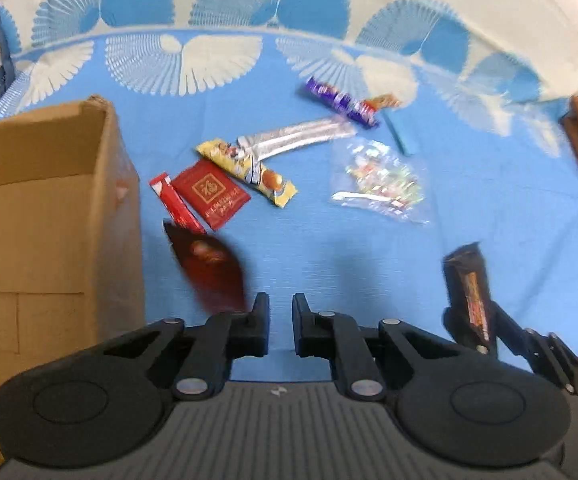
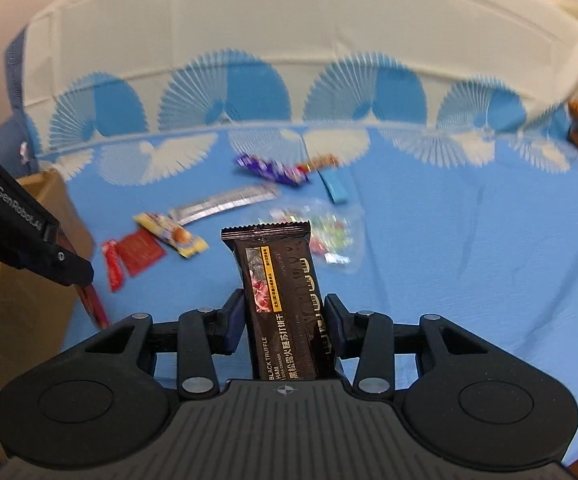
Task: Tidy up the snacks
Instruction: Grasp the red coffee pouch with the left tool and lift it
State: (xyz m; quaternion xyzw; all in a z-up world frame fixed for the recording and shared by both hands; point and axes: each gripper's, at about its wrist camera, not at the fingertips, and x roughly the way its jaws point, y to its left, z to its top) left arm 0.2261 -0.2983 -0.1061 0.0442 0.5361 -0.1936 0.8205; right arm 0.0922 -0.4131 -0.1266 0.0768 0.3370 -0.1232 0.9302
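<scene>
right claw (image 2: 285, 316) clamped on the black cracker pack (image 2: 279, 300), long axis pointing away from it | left claw (image 1: 280, 320) looks pinched shut on a dark red packet (image 1: 209, 272) | cardboard box (image 1: 49, 208) sits left, nearer the left claw

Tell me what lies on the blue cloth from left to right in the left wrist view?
Cardboard box → thin red stick packet → red square sachet → yellow snack bar → clear bag of candies → black cracker packet held in the right gripper.
</scene>
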